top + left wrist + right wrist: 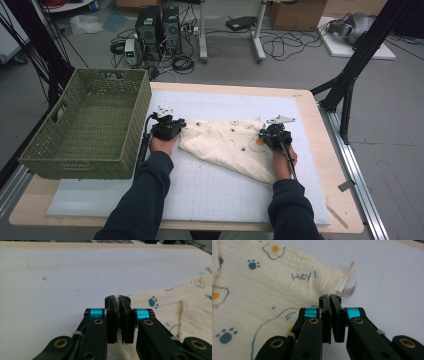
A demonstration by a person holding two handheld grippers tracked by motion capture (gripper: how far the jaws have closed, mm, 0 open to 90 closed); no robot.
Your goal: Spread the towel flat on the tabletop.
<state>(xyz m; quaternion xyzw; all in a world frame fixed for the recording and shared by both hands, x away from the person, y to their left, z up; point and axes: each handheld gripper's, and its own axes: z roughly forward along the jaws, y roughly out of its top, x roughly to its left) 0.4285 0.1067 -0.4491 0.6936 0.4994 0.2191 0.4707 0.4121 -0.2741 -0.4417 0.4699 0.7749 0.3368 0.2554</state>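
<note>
A cream cloth [225, 144] printed with paw marks, fried eggs and "Hey!" lies crumpled on the white grid mat [220, 187]. My left gripper [180, 126] is at the cloth's left corner. In the left gripper view its jaws [119, 299] are pressed together with a sliver of pale fabric between the tips, and the cloth [175, 307] spreads to the right. My right gripper [261, 135] is at the cloth's right edge. There its jaws [330, 299] are shut on the hem of the cloth [262, 290], just below a white care label [347, 288].
A green woven basket [75, 160] stands on the table's left side, close to my left hand. The wooden table edge [312, 120] borders the mat on the right. Computers and cables lie on the floor beyond the table.
</note>
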